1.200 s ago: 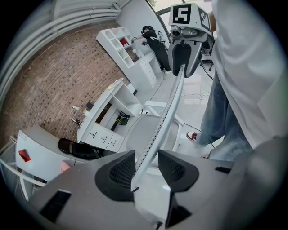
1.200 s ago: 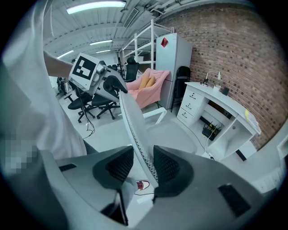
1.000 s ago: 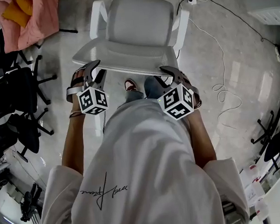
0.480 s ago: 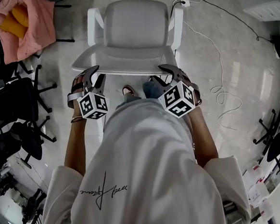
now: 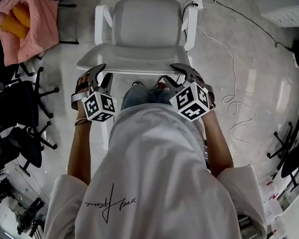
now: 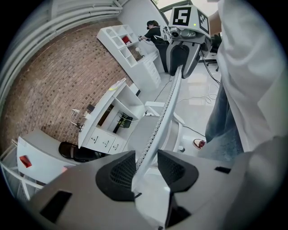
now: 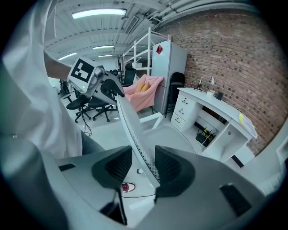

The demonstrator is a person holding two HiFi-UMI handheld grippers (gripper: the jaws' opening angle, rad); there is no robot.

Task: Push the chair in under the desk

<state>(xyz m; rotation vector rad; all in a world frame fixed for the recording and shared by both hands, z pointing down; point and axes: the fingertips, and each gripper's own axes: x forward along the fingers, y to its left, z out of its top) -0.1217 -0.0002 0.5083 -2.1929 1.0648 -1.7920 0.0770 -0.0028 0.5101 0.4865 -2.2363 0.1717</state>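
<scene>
Right gripper (image 5: 170,74) jaws wider now, slack around chair backrest (image 5: 134,58) (left gripper (image 5: 103,74) jaws tight on it).

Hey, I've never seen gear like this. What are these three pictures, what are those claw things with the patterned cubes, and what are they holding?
A person holds a hand tool in each hand. Each tool ends in two jaws, and the cube is part of it. The head view looks down from a camera on the person's head at the left gripper, the right gripper and a white chair. The other two pictures come from cameras riding on the tools. Both straddle the chair's backrest: the left jaws look closed on it, while the right stand slightly apart. A white cable lies on the floor.
</scene>
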